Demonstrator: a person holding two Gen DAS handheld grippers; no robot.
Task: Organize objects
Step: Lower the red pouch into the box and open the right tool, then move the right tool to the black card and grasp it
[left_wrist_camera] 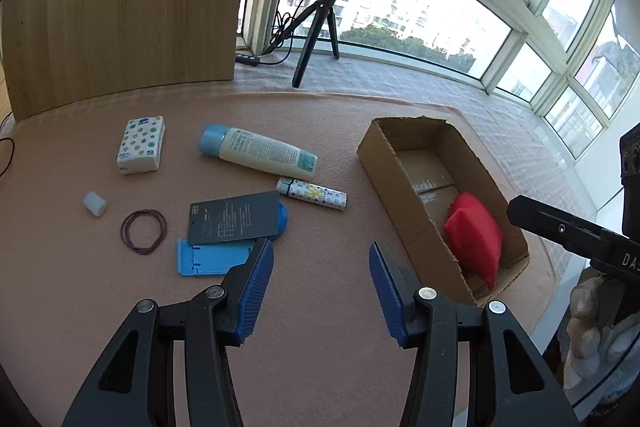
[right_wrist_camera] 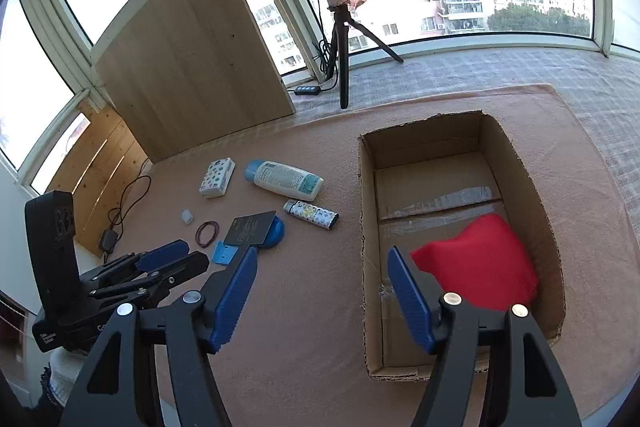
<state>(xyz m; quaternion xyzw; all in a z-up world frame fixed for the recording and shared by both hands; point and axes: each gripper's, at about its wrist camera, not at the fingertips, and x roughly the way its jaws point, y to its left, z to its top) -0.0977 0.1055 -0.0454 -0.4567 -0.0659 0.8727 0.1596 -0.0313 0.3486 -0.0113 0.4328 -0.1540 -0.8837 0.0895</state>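
Observation:
An open cardboard box [left_wrist_camera: 384, 159] [right_wrist_camera: 536, 187] sits on the pink mat with a red pouch [left_wrist_camera: 474, 239] [right_wrist_camera: 480, 263] inside. Left of it lie a cream bottle with a blue cap [left_wrist_camera: 258, 153] [right_wrist_camera: 286, 179], a patterned lighter [left_wrist_camera: 312, 193] [right_wrist_camera: 312, 214], a dark card [left_wrist_camera: 234, 218] [right_wrist_camera: 250, 228] on a blue round thing, a blue flat holder [left_wrist_camera: 210, 258] [right_wrist_camera: 224, 253], a rubber band ring [left_wrist_camera: 144, 230] [right_wrist_camera: 207, 228], a small white cap [left_wrist_camera: 95, 203] [right_wrist_camera: 187, 216] and a tissue pack [left_wrist_camera: 141, 145] [right_wrist_camera: 217, 177]. My left gripper [left_wrist_camera: 322, 277] is open over bare mat. My right gripper [right_wrist_camera: 322, 291] is open beside the box's near left wall.
A ring light on a black tripod [left_wrist_camera: 316, 27] [right_wrist_camera: 344, 39] stands behind the mat by the windows. A wooden panel [left_wrist_camera: 120, 7] [right_wrist_camera: 192, 59] rises at the back left. The other gripper's body shows at the edge of each view. A gloved hand [left_wrist_camera: 588, 331] is at far right.

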